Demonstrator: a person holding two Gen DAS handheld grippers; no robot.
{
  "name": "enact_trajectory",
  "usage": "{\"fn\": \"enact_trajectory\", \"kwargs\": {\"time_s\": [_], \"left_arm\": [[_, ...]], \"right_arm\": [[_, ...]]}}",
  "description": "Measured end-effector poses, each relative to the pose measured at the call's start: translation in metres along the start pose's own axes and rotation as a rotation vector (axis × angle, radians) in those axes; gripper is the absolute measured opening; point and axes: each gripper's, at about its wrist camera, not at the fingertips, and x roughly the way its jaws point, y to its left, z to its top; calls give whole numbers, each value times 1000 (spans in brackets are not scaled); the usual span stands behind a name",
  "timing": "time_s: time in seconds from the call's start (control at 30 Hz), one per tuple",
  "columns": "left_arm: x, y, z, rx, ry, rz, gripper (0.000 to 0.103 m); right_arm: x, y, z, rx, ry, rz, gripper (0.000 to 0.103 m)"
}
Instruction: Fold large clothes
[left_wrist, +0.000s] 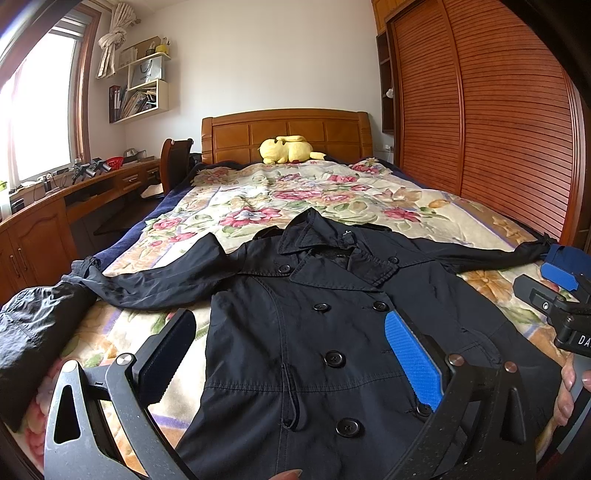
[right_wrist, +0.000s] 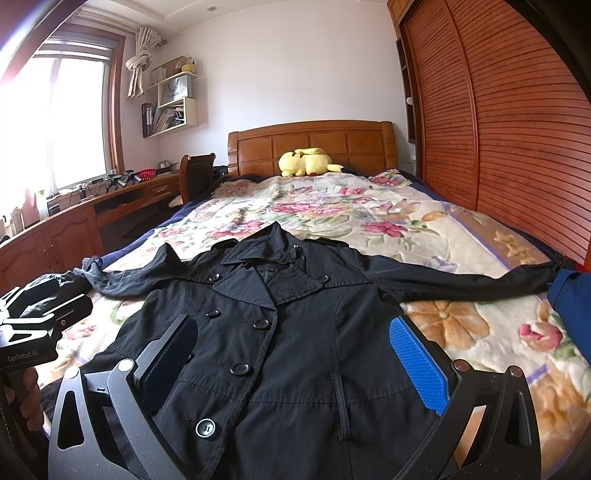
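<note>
A black double-breasted coat (left_wrist: 280, 373) (right_wrist: 295, 369) lies front up on the bed, buttoned, with its collar toward the headboard. Its sleeves spread out to both sides, the left sleeve (left_wrist: 147, 284) and the right sleeve (right_wrist: 461, 280). My left gripper (left_wrist: 290, 325) hovers open over the coat's lower front with nothing between its fingers. It also shows at the left edge of the right wrist view as the left gripper (right_wrist: 40, 302). My right gripper (right_wrist: 291, 328) is open above the coat's waist, holding nothing. It appears again at the right edge as the right gripper (left_wrist: 561, 273), near the right cuff.
A floral blanket (left_wrist: 295, 195) covers the bed. A yellow plush toy (left_wrist: 288, 149) rests against the wooden headboard. Slatted wardrobe doors (left_wrist: 498, 129) run along the right side. A wooden desk (left_wrist: 55, 206) and a chair (left_wrist: 177, 158) stand on the left. Dark crumpled cloth (left_wrist: 29, 332) lies at the bed's left edge.
</note>
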Motion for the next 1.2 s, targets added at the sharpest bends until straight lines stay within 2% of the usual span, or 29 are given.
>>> {"fn": "enact_trajectory", "kwargs": {"time_s": [0.87, 1.2], "left_arm": [[0, -1, -1, 4, 1, 3, 103], [14, 7, -7, 23, 62, 14, 103]], "right_arm": [[0, 0, 0, 0, -1, 1, 103], [19, 11, -4, -34, 32, 58, 103]]}}
